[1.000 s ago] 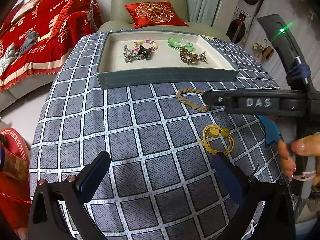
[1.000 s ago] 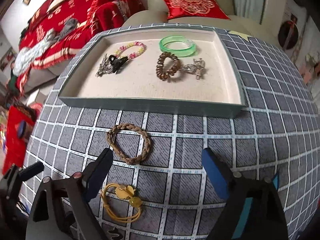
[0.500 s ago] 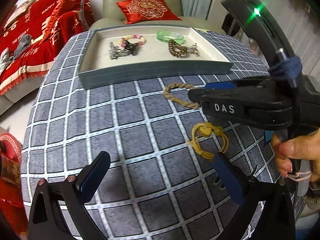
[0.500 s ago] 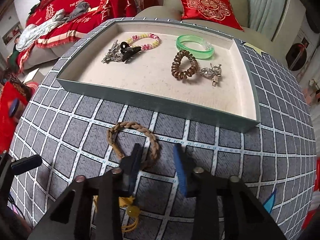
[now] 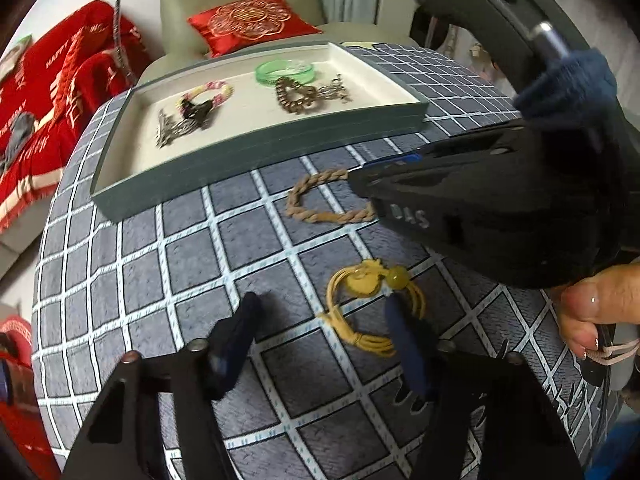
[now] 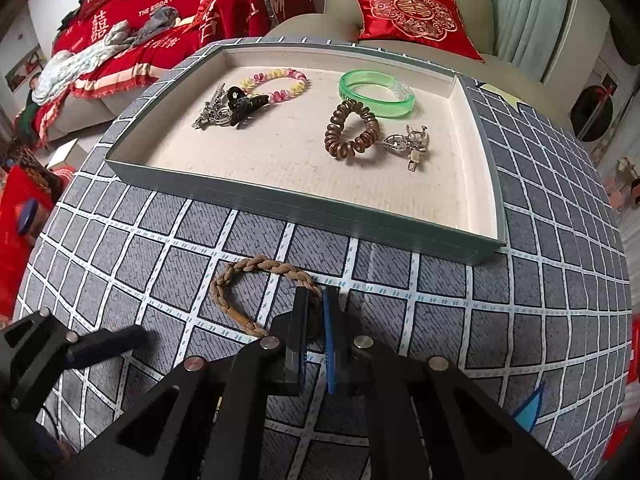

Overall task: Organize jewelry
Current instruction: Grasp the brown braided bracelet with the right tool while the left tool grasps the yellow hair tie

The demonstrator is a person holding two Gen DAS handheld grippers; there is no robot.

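Six pieces already lie in the tray (image 6: 304, 210), while the right tongs (image 6: 316, 308) have closed on the braided bracelet (image 6: 256, 268) on the table (image 6: 520, 320) and the left tongs (image 5: 320, 312), open, straddle the yellow cord bracelet (image 5: 368, 304).

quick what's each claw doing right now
Left claw: open, its right finger over the yellow band.
Right claw: shut on the braided band, still on the table.

One tray (image 6: 304, 210) holds six jewelry pieces, two bracelets lie outside on the tablecloth (image 6: 540, 320), and two hand-held grippers show.
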